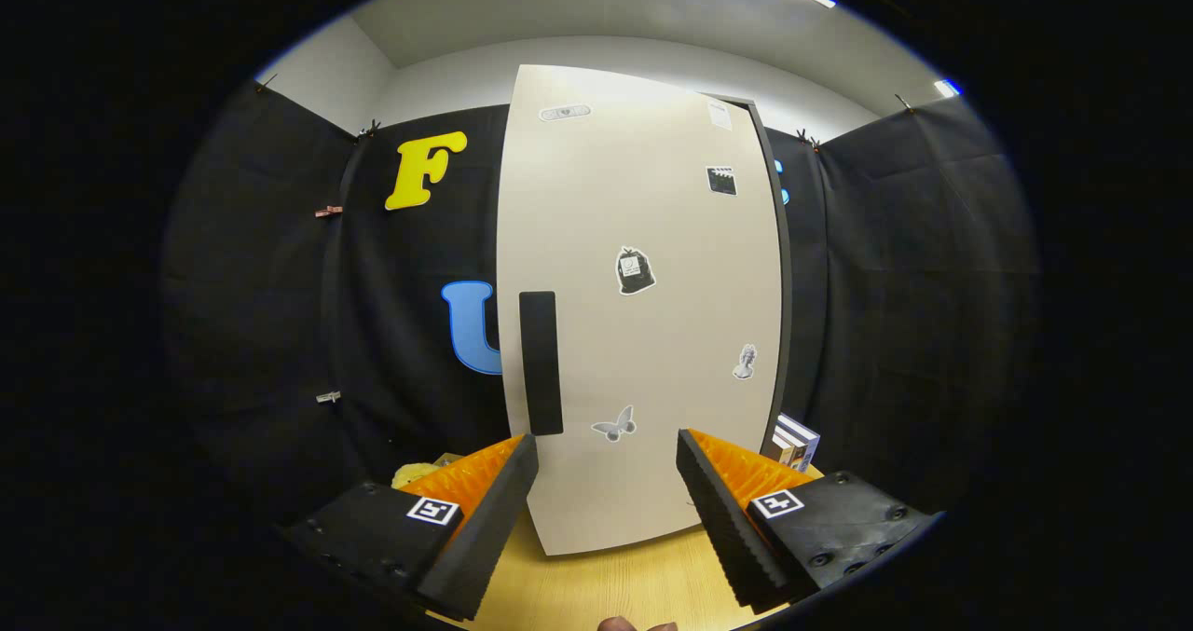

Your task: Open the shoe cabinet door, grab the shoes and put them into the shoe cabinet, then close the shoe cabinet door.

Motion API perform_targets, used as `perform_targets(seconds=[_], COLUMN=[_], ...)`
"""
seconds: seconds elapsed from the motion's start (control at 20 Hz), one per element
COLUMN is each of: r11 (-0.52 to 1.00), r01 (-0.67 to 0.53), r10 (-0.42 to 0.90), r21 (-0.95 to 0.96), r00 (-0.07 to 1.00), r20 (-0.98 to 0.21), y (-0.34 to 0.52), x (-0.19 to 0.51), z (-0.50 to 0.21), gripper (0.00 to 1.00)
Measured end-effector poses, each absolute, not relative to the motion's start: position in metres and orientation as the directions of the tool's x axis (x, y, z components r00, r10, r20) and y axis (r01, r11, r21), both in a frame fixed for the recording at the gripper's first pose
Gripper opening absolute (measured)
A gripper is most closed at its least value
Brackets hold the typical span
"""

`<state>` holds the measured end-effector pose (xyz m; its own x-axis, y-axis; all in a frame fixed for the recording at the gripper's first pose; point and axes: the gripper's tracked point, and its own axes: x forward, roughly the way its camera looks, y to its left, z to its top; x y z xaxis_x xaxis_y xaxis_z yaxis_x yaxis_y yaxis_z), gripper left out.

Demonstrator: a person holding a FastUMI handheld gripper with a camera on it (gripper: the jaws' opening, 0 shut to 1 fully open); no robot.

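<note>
A tall pale shoe cabinet stands upright on the wooden table, straight ahead of my fingers. Its door is shut and carries several small stickers. A dark vertical handle runs down the door's left side, just above and beyond my left finger. My gripper is open, with nothing between its fingers, and the door's lower part shows in the gap. The right finger sits below the door's lower right area.
A small striped box stands on the table to the right of the cabinet. Something yellow lies behind my left finger, left of the cabinet. Black cloth walls close in the booth on all sides.
</note>
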<state>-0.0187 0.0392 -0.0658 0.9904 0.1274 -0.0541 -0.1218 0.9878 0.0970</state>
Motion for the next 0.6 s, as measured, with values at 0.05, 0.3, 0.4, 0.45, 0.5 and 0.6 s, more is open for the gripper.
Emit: perform_targets(seconds=[0.05, 0.3, 0.4, 0.45, 0.5, 0.6], r11=[0.988, 0.988, 0.988, 0.988, 0.988, 0.988], r01=[-0.12, -0.116, -0.111, -0.109, -0.107, -0.105], r10=[0.125, 0.123, 0.118, 0.116, 0.114, 0.113], r21=[0.092, 0.101, 0.105, 0.107, 0.107, 0.114], r00=[0.991, 0.991, 0.991, 0.991, 0.992, 0.992], r20=[-0.052, -0.061, -0.061, -0.061, -0.061, -0.063], y=[0.038, 0.033, 0.028, 0.027, 0.025, 0.021], x=[-0.019, -0.02, -0.021, -0.022, -0.022, -0.02], z=[-0.065, -0.068, -0.068, -0.068, -0.069, -0.068], gripper=[0.98, 0.98, 0.98, 0.98, 0.98, 0.98])
